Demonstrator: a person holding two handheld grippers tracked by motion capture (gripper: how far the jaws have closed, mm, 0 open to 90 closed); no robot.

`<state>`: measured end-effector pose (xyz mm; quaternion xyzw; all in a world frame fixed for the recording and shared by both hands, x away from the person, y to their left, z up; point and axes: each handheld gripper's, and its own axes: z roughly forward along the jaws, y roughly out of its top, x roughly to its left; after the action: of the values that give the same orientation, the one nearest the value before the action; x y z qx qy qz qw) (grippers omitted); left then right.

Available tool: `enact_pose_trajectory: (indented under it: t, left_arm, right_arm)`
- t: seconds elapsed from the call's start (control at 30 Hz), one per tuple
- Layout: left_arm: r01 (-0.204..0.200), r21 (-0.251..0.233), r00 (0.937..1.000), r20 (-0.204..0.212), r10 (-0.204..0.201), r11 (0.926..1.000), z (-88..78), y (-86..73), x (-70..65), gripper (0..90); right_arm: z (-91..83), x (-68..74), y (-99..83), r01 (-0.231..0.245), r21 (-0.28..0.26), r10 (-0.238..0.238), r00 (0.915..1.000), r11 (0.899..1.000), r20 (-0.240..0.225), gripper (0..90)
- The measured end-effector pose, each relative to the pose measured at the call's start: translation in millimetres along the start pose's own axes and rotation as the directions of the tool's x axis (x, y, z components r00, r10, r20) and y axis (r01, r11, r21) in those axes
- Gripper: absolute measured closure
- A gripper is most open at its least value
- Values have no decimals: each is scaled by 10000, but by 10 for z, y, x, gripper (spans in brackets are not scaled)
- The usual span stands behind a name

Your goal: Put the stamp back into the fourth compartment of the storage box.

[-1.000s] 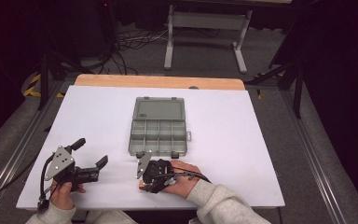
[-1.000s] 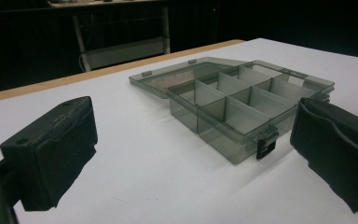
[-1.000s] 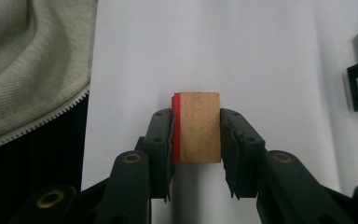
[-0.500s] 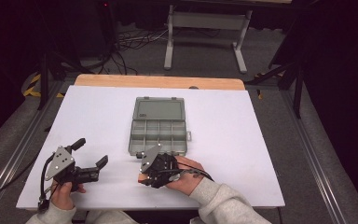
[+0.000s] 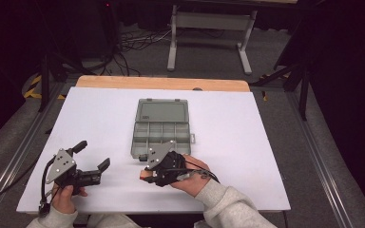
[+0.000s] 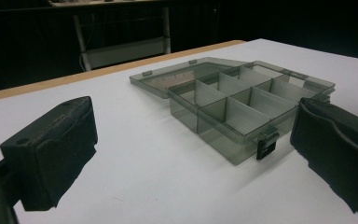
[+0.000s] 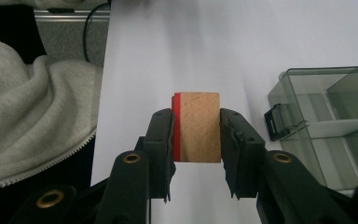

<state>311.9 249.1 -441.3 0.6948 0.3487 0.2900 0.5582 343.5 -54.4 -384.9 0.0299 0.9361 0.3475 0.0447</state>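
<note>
Right gripper (image 7: 196, 135): jaws clamped on wooden block (image 7: 200, 126), red stripe along one side, pads pressing both flanks; block lifted clear of white table (image 5: 266, 142); open compartment box (image 5: 161, 130) just beyond jaw tips, latch (image 7: 274, 122) nearest. Left gripper (image 5: 92, 154): jaws spread wide, nothing between; same box ahead of it, well apart; lid (image 6: 186, 74) lying flat behind.

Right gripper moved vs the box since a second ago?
Yes. The right gripper, shut on the wooden block, has shifted slightly left along the compartment box's near edge.
</note>
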Motion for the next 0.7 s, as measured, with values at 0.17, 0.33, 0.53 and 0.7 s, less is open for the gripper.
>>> enact_pose_trajectory:
  t: [0.17,0.33,0.53,0.7]
  left_arm:
    - [11,7,10000,0,-11,10000,1,-2,1,12]
    - [-8,1,10000,-8,8,10000,-1,0,1,13]
    - [16,-1,10000,-21,-16,10000,0,-1,2,13]
    - [-16,4,10000,-6,16,10000,-1,0,2,13]
  right_arm:
    - [-53,-19,-5,-64,-259,69,9998,9996,205,659]
    - [-109,-57,-20,-143,-506,163,9990,9986,405,659]
    - [-177,-121,-46,-440,-490,479,9957,9978,799,659]
    - [-243,-181,-57,-645,-555,706,9907,9964,1161,659]
